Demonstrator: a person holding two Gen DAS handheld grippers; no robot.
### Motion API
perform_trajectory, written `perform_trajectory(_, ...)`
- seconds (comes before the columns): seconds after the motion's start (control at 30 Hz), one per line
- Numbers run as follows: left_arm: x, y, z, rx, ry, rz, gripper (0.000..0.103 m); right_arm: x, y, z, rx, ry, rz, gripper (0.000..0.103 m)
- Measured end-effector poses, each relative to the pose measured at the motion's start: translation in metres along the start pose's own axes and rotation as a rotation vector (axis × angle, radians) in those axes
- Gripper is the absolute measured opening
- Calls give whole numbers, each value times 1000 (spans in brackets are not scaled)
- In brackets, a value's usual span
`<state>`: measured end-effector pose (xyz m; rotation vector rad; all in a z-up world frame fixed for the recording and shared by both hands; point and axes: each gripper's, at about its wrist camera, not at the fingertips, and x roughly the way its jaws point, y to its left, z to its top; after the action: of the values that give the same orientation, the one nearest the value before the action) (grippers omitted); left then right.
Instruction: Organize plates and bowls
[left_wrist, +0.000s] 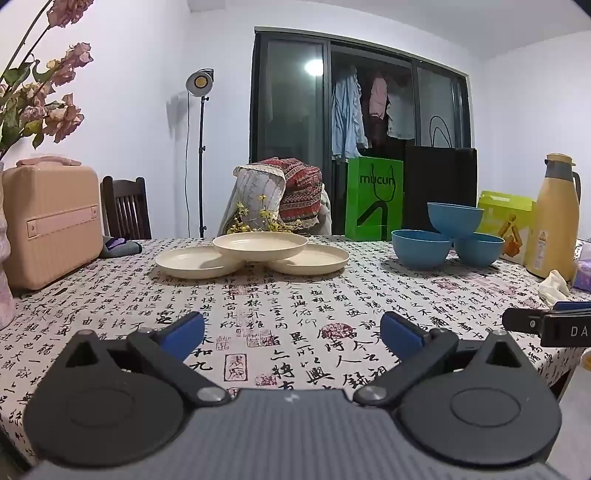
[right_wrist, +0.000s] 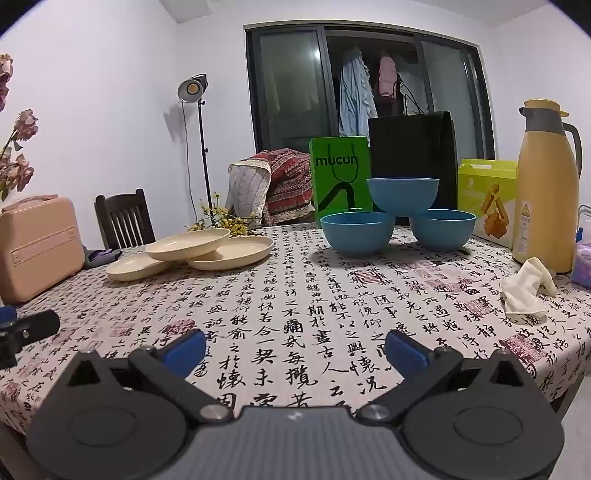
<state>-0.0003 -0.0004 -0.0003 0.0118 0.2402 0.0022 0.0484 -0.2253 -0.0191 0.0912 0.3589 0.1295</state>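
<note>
Three cream plates lie at the far middle of the table: one plate (left_wrist: 260, 244) rests on top of the left plate (left_wrist: 194, 262) and the right plate (left_wrist: 314, 260). Three blue bowls stand to their right: one bowl (left_wrist: 455, 218) sits on the rims of the front bowl (left_wrist: 421, 248) and the rear bowl (left_wrist: 478, 249). The top plate (right_wrist: 188, 243) and the top bowl (right_wrist: 402, 195) also show in the right wrist view. My left gripper (left_wrist: 291, 332) is open and empty, near the table's front edge. My right gripper (right_wrist: 295, 349) is open and empty too, well short of the bowls.
A pink case (left_wrist: 51, 225) stands at the left, dried flowers (left_wrist: 40, 103) above it. A yellow thermos (right_wrist: 546, 184), a green box (right_wrist: 487, 195), a crumpled tissue (right_wrist: 524, 291), a green bag (right_wrist: 340, 177) and a black bag (right_wrist: 410, 147) stand right and behind. The calligraphy tablecloth (right_wrist: 295, 295) covers the table.
</note>
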Motion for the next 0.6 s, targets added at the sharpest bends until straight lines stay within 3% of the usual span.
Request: perform_trajectory(0.6, 5, 1, -3, -19, 36, -23, 103, 2, 2, -4, -12, -5, -2, 103)
